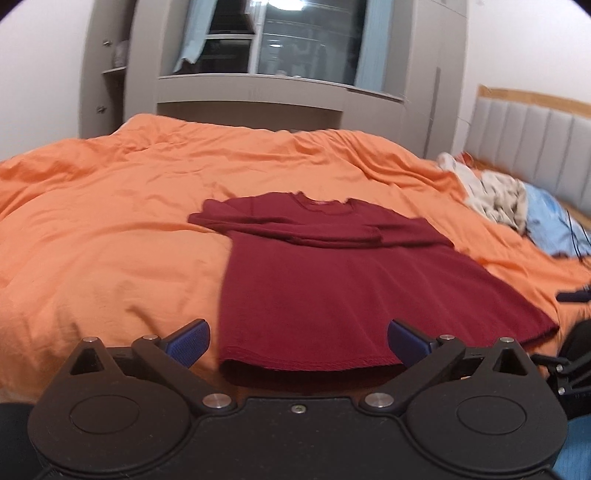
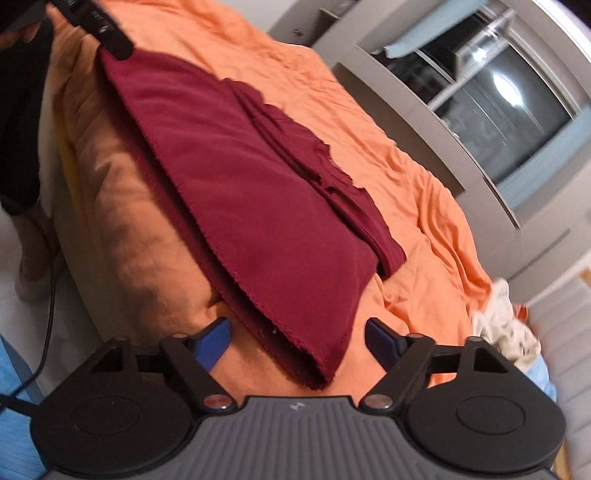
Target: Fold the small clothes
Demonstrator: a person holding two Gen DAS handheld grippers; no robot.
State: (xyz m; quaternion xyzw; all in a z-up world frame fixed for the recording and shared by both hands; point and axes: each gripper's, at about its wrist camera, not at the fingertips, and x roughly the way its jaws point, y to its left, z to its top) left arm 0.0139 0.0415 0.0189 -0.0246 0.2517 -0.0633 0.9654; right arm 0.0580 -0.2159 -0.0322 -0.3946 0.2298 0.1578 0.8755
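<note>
A dark red T-shirt [image 1: 332,280] lies flat on the orange bed cover [image 1: 110,221], collar at the far side, both sleeves folded in across the chest, hem hanging slightly over the near bed edge. My left gripper [image 1: 298,341] is open and empty, its blue fingertips [image 1: 192,341] on either side of the hem's left part. In the right wrist view the shirt [image 2: 240,192] runs diagonally. My right gripper [image 2: 297,338] is open and empty, just short of the shirt's near hem corner [image 2: 321,373]. The left gripper's black body [image 2: 103,26] shows at that view's top left.
A pile of pale clothes [image 1: 495,192] and a light blue item [image 1: 550,221] lie at the bed's right, near the grey padded headboard [image 1: 535,147]. A grey wardrobe with a window [image 1: 295,55] stands behind the bed. A dark object [image 1: 572,295] lies on the right edge.
</note>
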